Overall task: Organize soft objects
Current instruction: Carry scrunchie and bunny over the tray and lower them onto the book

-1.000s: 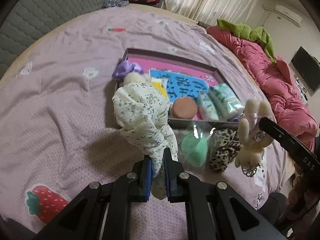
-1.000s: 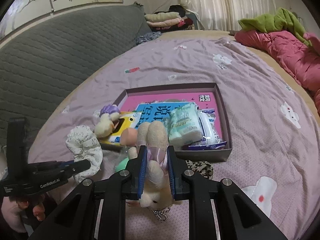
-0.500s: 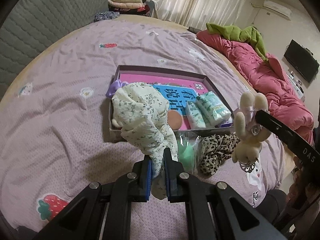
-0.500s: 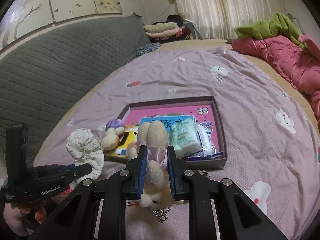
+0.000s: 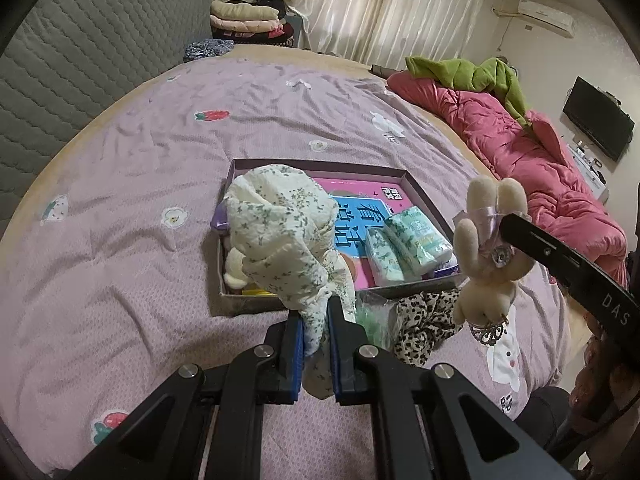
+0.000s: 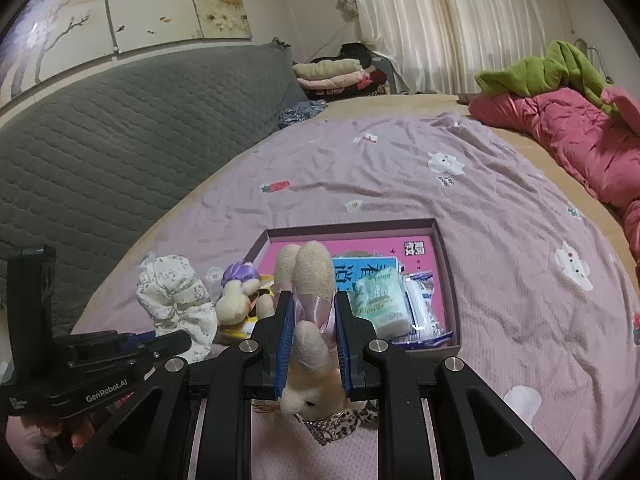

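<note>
the bed [image 5: 120, 208] fills most of what you see, purple sheet with strawberry and bunny prints, grey headboard [image 6: 120, 136] behind it and a pink quilt [image 5: 532, 168] bunched along the far side. near the middle of the sheet sits the box [image 5: 420, 188], shallow, with a pink book [image 6: 360, 246] flat on its floor. two tissue packs [image 5: 408, 244] lie on the book toward the box's right side, and a small plush with a purple bow [image 6: 238, 292] sits at the left end.

your left gripper [image 5: 316, 336] is clenched on a floral scrunchie [image 5: 280, 236], which is lifted clear of the sheet and hangs in front of the box's left half. your right gripper [image 6: 312, 344] is clamped on a beige bunny [image 6: 310, 276] around the ears and pink ribbon, ears pointing forward toward the box, head down under the jaws. from the left camera that bunny [image 5: 486, 252] hangs in the air just right of the box's near corner.

on the sheet just in front of the box, between your two grippers, there's a leopard scrunchie [image 5: 424, 320] and beside it something green [image 5: 370, 316] in clear wrap, mostly hidden behind the left fingers so you can't tell what it is.
</note>
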`<state>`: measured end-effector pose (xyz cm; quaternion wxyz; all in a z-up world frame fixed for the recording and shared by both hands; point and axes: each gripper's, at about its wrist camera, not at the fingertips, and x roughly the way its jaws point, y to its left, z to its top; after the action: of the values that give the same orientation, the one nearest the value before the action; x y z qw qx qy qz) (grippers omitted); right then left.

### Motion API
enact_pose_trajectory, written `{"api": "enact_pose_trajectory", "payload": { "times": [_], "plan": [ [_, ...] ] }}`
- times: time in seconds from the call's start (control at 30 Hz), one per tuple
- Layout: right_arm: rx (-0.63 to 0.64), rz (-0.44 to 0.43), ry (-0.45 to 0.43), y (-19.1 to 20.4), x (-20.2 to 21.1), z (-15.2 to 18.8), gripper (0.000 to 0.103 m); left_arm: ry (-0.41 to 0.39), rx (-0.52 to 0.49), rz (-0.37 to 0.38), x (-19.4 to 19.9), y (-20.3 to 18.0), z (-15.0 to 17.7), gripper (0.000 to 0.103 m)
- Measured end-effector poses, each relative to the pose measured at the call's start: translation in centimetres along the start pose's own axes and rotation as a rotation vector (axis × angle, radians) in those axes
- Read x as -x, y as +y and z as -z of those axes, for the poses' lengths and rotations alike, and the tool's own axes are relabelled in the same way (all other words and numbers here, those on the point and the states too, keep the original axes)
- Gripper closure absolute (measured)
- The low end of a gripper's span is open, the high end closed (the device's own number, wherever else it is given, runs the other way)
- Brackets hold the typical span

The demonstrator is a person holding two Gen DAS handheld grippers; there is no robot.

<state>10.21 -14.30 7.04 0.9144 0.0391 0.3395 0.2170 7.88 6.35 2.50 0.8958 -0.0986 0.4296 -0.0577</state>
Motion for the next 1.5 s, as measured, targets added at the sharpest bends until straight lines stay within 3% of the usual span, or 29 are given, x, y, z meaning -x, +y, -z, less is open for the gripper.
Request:
{"api": "enact_pose_trajectory", "payload": {
  "times": [0.47,0.73,0.9,1.13,1.33,1.43,1.5],
  "plan": [
    [-0.024,0.001,-0.015,-0.6,-3.0,-2.2,0.083,0.004,0.013,-0.001,-3.4,0.7,-2.9,0.092],
    [-0.072,-0.033,0.033,-1.5,-8.2,-3.1,0.083,0.082,0.019,-0.012,-7.7,1.0,-4.1,0.092],
    [-0.033,0.019,0.109,-1.7,-12.0,-2.2,0.083,0.122,0.016,-0.018,-9.5,1.1,-3.9,0.092],
    [-0.004,0.096,0.126,-2.6,-13.6,-1.4,0.08,0.137,0.022,-0.015,-10.4,1.4,-3.5,0.092],
    [0.023,0.131,0.142,-2.8,-13.8,-1.0,0.069,0.135,0.023,-0.02,-10.6,1.4,-3.6,0.092],
    [0.017,0.141,0.134,-2.9,-13.3,-1.0,0.057,0.132,0.016,-0.033,-10.5,1.2,-3.6,0.09],
    [0.015,0.143,0.122,-3.0,-12.6,-1.1,0.054,0.124,0.023,-0.034,-10.3,1.1,-3.6,0.088]
  ]
}}
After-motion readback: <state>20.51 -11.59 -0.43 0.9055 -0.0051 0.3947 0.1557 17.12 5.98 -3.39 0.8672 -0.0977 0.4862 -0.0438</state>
